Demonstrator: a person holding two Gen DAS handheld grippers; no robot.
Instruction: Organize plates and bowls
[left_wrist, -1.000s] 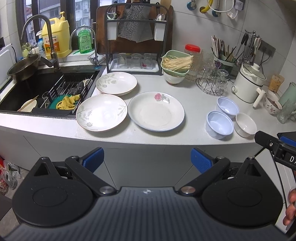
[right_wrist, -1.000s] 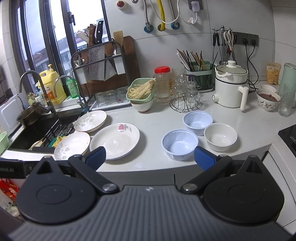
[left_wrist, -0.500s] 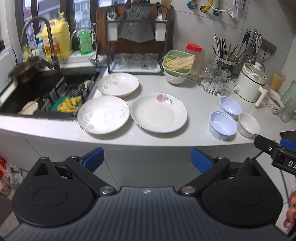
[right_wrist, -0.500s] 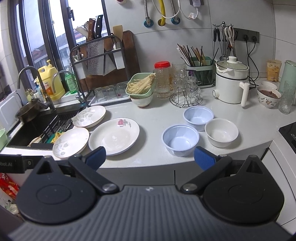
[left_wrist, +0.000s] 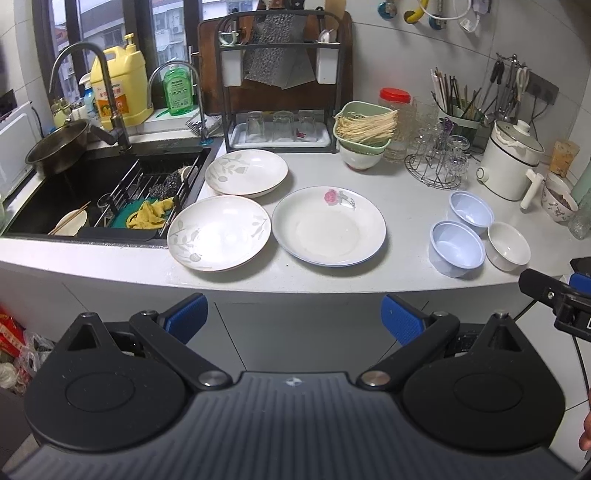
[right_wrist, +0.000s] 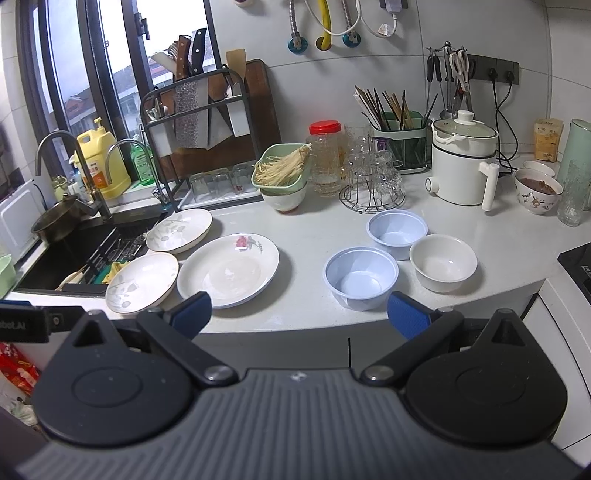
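Kitchen counter (left_wrist: 399, 221) holds three plates left, near the sink (left_wrist: 92, 184), and three bowls right; both grippers, left gripper (left_wrist: 291, 317) and right gripper (right_wrist: 299, 314), hang released short of it, so nothing looks stacked yet: next means reaching the rose plate (left_wrist: 328, 225)
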